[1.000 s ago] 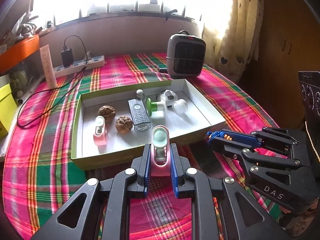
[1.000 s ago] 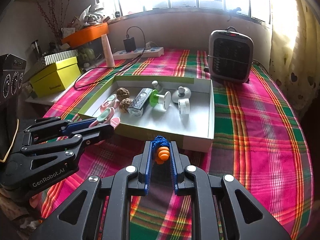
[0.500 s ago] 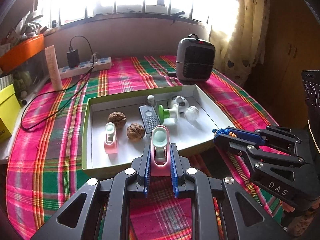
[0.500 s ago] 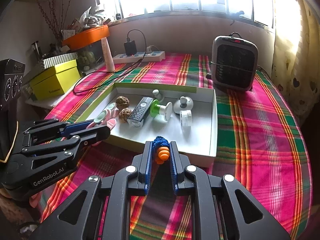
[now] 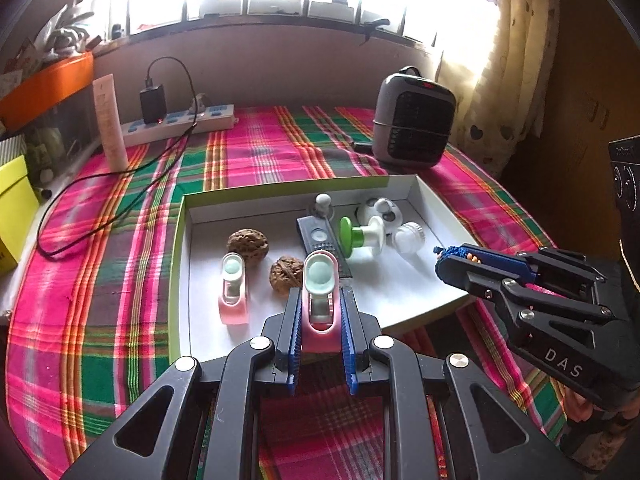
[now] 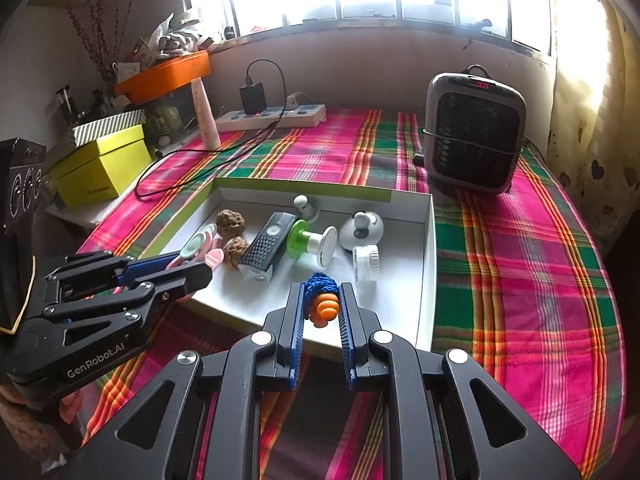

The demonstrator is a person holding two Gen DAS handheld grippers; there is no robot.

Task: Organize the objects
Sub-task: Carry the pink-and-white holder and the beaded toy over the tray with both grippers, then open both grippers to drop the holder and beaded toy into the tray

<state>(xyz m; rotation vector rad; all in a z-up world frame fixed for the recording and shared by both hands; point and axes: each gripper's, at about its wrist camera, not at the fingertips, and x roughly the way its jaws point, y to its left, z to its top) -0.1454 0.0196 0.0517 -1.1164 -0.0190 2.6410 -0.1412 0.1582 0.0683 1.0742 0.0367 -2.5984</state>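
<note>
My left gripper (image 5: 320, 312) is clamped on a pink clip (image 5: 320, 300) with a pale mint oval pad, its long axis running straight out along the fingers, pad end pointing away from me and over the near wall of the shallow white tray (image 5: 436, 204). My right gripper (image 6: 320, 308) is pinched shut on a small orange ribbed piece with a blue knitted cap (image 6: 322, 296), blue end forward, hanging above the tray's near edge.

Inside the tray, a second pink clip (image 5: 233, 292) lies flat at the left, its long axis roughly parallel to the one I hold. Just beside it sit two brown, wrinkled walnuts (image 5: 247, 243), rough and rounded. A dark rectangular grater (image 5: 320, 244) lies lengthwise at the middle, a green-and-white spool-shaped piece (image 5: 362, 236) on its side next to it, and smooth white rounded plastic items towards the right wall.

The tray's low cardboard walls are lime green outside and white inside, with bare white floor open at the near right. It rests on a pink, green and orange plaid cloth (image 5: 100, 280). A grey heater (image 5: 414, 120) stands well behind, and a white power strip (image 5: 180, 124) lies along the far edge under the window
</note>
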